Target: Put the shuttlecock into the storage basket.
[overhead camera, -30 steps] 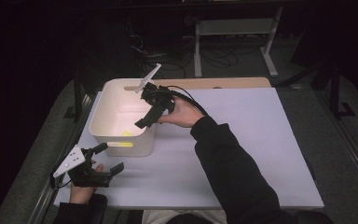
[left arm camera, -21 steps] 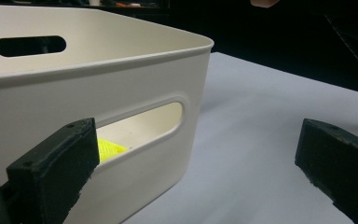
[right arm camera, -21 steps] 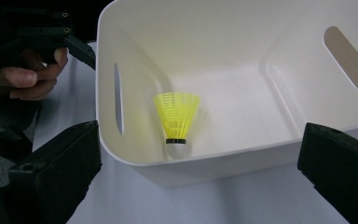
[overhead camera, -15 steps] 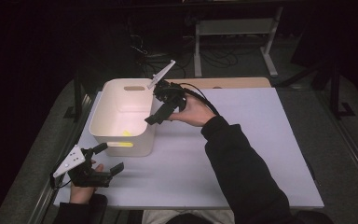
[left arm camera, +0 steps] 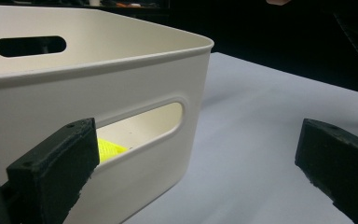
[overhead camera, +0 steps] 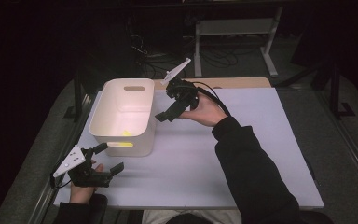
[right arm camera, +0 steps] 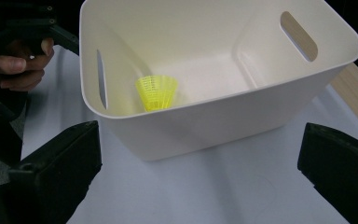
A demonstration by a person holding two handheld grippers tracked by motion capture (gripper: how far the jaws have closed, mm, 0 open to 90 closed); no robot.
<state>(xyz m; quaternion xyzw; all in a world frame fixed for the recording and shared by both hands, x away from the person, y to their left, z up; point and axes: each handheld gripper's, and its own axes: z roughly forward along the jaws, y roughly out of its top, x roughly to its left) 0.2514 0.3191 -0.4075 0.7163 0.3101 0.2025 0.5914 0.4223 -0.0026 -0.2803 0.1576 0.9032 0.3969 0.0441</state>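
Taking the white bin (overhead camera: 124, 116) as the landmark, the left gripper (overhead camera: 106, 161) sits lowest and farthest left in the high view, just off the bin's near wall, resting low on the white table top (overhead camera: 242, 154) in the person's left hand (overhead camera: 81, 186). Its jaws stand wide apart with nothing between them. In the left gripper view the bin's near wall (left arm camera: 135, 93) with its slot handle rises close in front, and a bit of yellow shows through that slot.

Inside the bin, on its floor close to the near wall, lies the yellow shuttlecock (right arm camera: 156, 92), with its wide mesh skirt uppermost in the right gripper view. In the high view it shows as a small yellow patch (overhead camera: 126, 133) at the same near end.

To the right of the bin, just beside its right rim and raised above the table, the right gripper (overhead camera: 166, 114) is held in the person's right hand (overhead camera: 206, 109), a dark sleeve (overhead camera: 251, 172) trailing back toward the table's near edge. Its jaws are spread wide and hold nothing, and its own camera looks down across the rim into the bin (right arm camera: 223, 107).
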